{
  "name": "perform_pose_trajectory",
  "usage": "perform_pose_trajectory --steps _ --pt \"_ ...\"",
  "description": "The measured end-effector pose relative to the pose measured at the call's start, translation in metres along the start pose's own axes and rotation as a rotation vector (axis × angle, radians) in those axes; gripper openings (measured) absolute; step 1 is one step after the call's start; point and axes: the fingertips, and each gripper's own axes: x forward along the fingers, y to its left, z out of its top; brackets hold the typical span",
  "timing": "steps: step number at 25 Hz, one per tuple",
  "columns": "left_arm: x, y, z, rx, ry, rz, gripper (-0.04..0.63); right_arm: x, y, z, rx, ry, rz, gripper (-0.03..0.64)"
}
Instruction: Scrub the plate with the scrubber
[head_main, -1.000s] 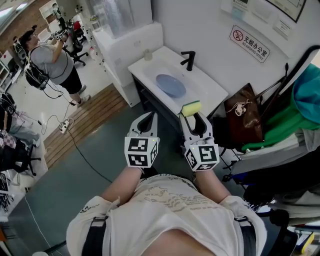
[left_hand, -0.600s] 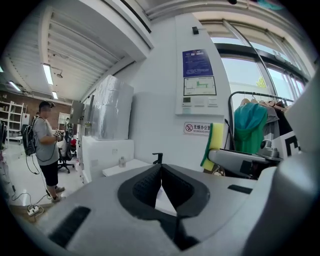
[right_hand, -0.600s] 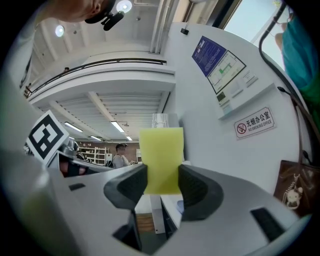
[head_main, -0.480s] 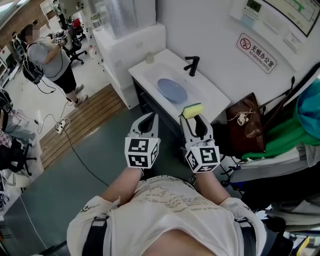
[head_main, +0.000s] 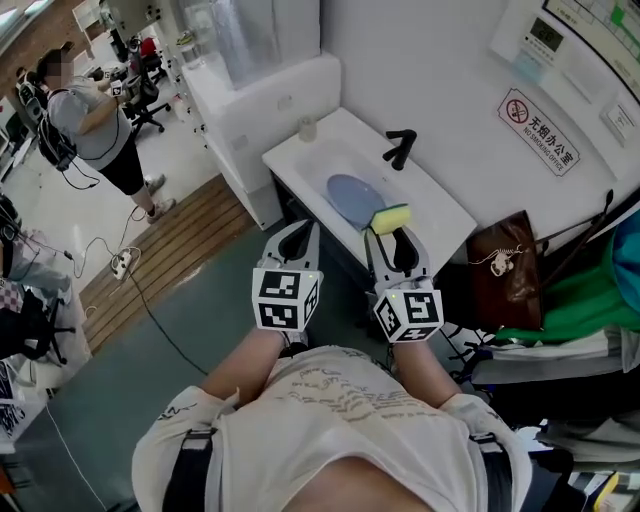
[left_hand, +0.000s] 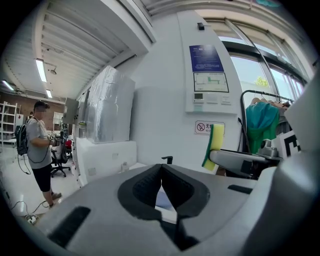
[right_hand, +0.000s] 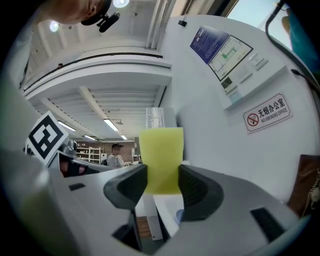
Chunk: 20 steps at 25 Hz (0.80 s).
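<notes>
Before the sink (head_main: 425, 200), we are facing the plate (head_main: 352, 198).
We are clamping the scrubber (head_main: 389, 217) in our right tongs (head_main: 391, 233), ready for scrubbing; left tongs (head_main: 302, 227) closed, empty.

We count two grippers, the left gripper (head_main: 297, 230) and the right gripper (head_main: 391, 238), and two marker cubes (head_main: 285, 298), one on each of them. There is one scrubber (head_main: 389, 218) and one blue plate (head_main: 348, 198). We find one sink (head_main: 440, 212), one black faucet (head_main: 401, 148) and one small bottle (head_main: 307, 128). We see also one brown bag (head_main: 505, 270), one no-smoking sign (head_main: 540, 128) and one standing person (head_main: 90, 115) far away at the left.
</notes>
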Motion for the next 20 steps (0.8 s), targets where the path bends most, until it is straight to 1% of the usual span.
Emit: perform_pose_trajectory --steps 5,13,20 --pt "0.029 0.035 0.011 0.007 0.01 -0.022 0.023 0.042 -0.002 -0.002 0.018 0.001 -0.034 0.199" --pt "0.073 0.073 0.024 0.009 0.027 -0.079 0.023 0.097 -0.009 -0.001 0.016 0.001 -0.094 0.199" --pt "0.095 0.107 0.028 0.016 0.035 -0.119 0.023 0.132 -0.003 -0.007 0.009 -0.001 -0.141 0.199"
